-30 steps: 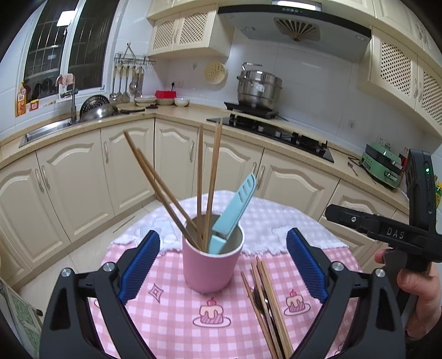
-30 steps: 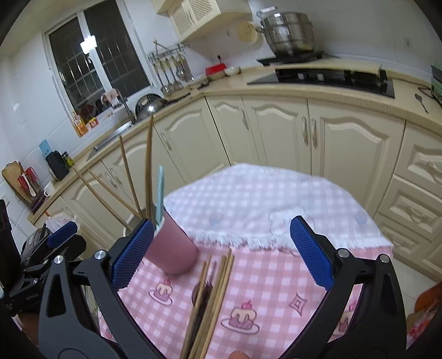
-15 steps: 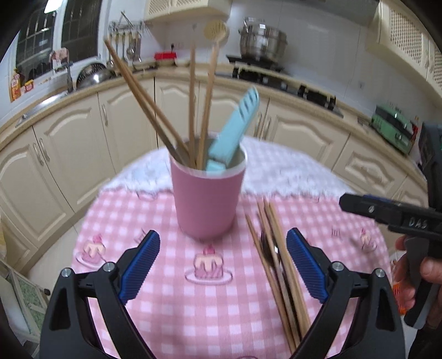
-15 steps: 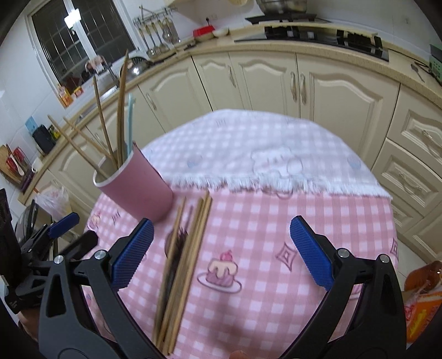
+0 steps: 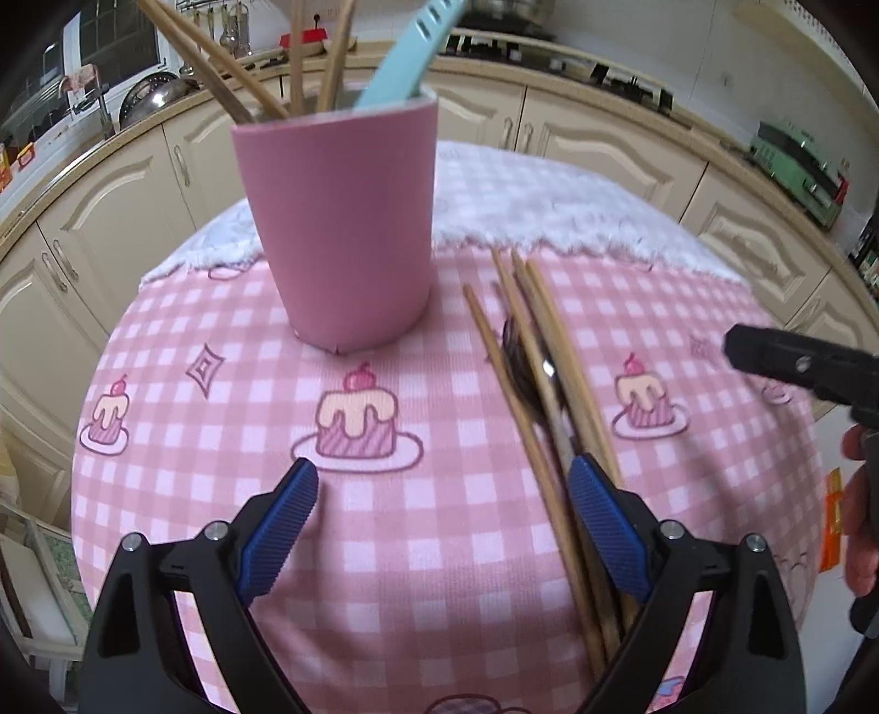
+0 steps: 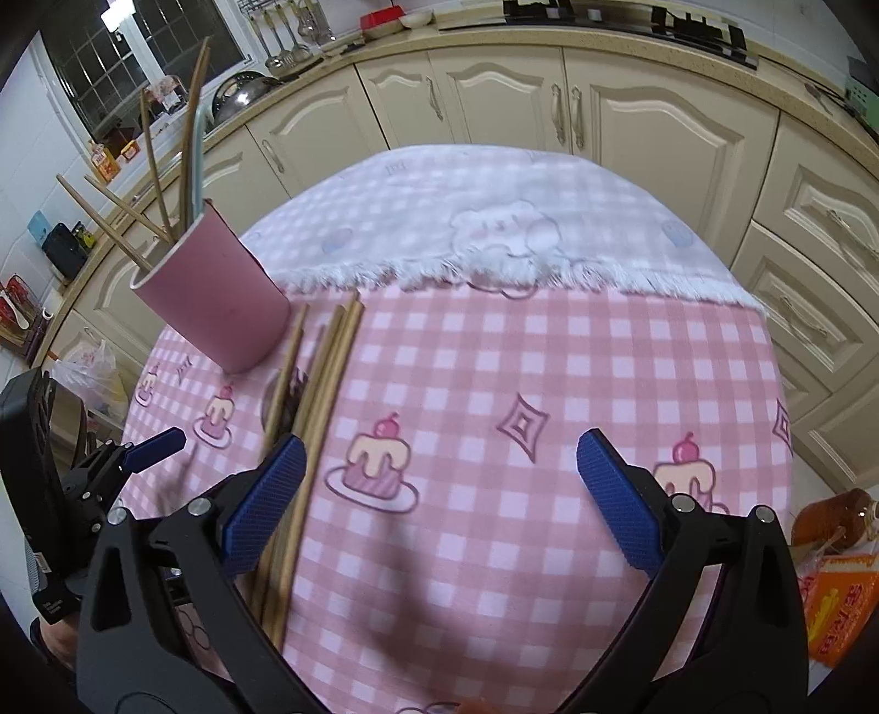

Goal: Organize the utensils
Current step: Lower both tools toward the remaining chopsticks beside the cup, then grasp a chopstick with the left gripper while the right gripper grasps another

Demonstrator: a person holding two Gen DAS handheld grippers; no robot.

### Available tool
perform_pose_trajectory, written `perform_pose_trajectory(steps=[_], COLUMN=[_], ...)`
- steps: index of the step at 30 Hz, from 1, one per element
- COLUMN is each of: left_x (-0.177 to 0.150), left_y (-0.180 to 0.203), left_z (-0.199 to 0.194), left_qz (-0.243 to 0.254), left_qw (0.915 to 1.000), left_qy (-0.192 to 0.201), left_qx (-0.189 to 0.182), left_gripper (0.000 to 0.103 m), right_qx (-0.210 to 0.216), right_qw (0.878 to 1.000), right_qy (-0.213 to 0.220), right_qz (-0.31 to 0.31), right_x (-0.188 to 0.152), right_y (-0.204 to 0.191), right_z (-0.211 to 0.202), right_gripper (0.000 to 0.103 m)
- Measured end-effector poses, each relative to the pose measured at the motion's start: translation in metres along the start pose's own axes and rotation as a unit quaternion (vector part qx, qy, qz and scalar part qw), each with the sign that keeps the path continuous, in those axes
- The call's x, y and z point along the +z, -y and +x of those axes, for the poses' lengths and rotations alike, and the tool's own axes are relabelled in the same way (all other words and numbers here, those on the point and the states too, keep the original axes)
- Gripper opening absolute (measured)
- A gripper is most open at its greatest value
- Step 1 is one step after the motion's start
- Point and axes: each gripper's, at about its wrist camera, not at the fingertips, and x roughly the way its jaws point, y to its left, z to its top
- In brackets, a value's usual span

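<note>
A pink cup [image 5: 340, 219] stands on the round table and holds several wooden chopsticks [image 5: 220, 60] and a light blue utensil [image 5: 406, 49]. It also shows in the right wrist view [image 6: 214, 307]. To its right lie several loose wooden chopsticks [image 5: 555, 357] over a dark metal spoon [image 5: 519, 357]; they also show in the right wrist view [image 6: 324, 379]. My left gripper [image 5: 439, 522] is open and empty, low over the cloth, its right finger over the loose chopsticks. My right gripper [image 6: 434, 494] is open and empty, its left finger over the same chopsticks.
A pink checked tablecloth with cake prints [image 5: 357, 423] covers the table, with a white fringed cloth [image 6: 494, 208] at the far side. Cream kitchen cabinets [image 6: 494, 104] and a counter ring the table. An orange packet and a bottle [image 6: 835, 549] are at the right.
Both grippers have dropped down and closer to the table, tilting towards the cloth. The cup and loose chopsticks now loom larger. Nothing has been grasped.
</note>
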Motion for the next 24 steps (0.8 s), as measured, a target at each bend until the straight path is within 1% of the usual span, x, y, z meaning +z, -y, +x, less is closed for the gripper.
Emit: perform_pose_trajectory(steps=[3, 4, 6, 7, 10, 12, 15, 17, 19, 22, 24], left_x=[-0.001, -0.001, -0.005, -0.009, -0.016, -0.018, -0.02, -0.022, -0.024, -0.024, -0.024], left_y=[0.0, -0.001, 0.001, 0.001, 0.001, -0.003, -0.007, -0.011, -0.012, -0.017, -0.02], left_z=[0.002, 0.003, 0.008, 0.008, 0.004, 0.002, -0.001, -0.003, -0.005, -0.007, -0.007], left_qz=[-0.008, -0.007, 0.004, 0.007, 0.01, 0.006, 0.008, 0.009, 0.01, 0.007, 0.008], left_qw=[0.9999, 0.9998, 0.9989, 0.9988, 0.9989, 0.9992, 0.9992, 0.9992, 0.999, 0.9991, 0.999], left_qy=[0.004, 0.004, -0.011, 0.0, 0.005, 0.004, 0.005, 0.005, 0.005, 0.005, 0.005], left_qx=[0.007, 0.018, 0.046, 0.048, 0.046, 0.04, 0.039, 0.039, 0.043, 0.041, 0.044], left_gripper=[0.091, 0.091, 0.091, 0.091, 0.091, 0.091, 0.091, 0.091, 0.091, 0.091, 0.091], right_qx=[-0.004, -0.005, -0.007, -0.008, -0.008, -0.008, -0.026, -0.048, -0.048, -0.045, -0.051], right_qw=[1.0, 1.0, 1.0, 1.0, 0.999, 0.998, 0.994, 0.991, 0.991, 0.991, 0.99], right_qy=[-0.003, -0.005, -0.01, -0.012, -0.026, -0.04, -0.055, -0.06, -0.06, -0.062, -0.065], right_qz=[0.001, 0.001, -0.001, -0.003, -0.02, -0.047, -0.088, -0.106, -0.109, -0.107, -0.116], right_x=[-0.002, -0.003, -0.005, -0.006, -0.012, -0.019, -0.028, -0.031, -0.032, -0.031, -0.031], right_y=[0.003, 0.003, 0.003, 0.002, -0.008, -0.021, -0.041, -0.049, -0.052, -0.055, -0.059], right_z=[0.002, 0.002, 0.004, 0.006, 0.012, 0.019, 0.03, 0.037, 0.038, 0.039, 0.041], right_gripper=[0.097, 0.097, 0.097, 0.097, 0.097, 0.097, 0.097, 0.097, 0.097, 0.097, 0.097])
